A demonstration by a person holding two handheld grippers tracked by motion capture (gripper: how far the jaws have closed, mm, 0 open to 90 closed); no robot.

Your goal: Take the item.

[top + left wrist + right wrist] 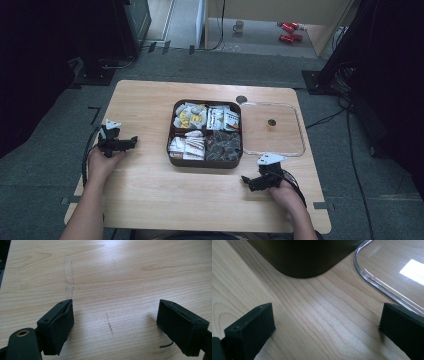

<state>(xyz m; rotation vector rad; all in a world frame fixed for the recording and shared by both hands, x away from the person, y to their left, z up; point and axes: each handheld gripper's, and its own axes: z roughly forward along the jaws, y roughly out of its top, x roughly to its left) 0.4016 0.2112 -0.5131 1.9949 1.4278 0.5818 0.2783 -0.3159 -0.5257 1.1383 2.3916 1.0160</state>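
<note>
Your left tongs (131,142) rest on the wooden surface (150,185) well to the left of the brown four-compartment snack box (205,161), pointing toward it; in the left gripper view the jaws stand wide apart with only bare wood grain between them, gripping nothing; your right tongs (246,180) lie near the front right corner of the box, just below the clear lid (299,130) that sits flat on the surface beside the box's right wall; in the right gripper view those jaws are also spread wide and empty, with the dark rounded corner of the box ahead and the lid's transparent rim (372,282) running close to the right-hand jaw; the box sits at the middle of the surface, uncovered, with yellow and white wrapped packets in its two back compartments, white sachets at front left and dark pieces at front right.
</note>
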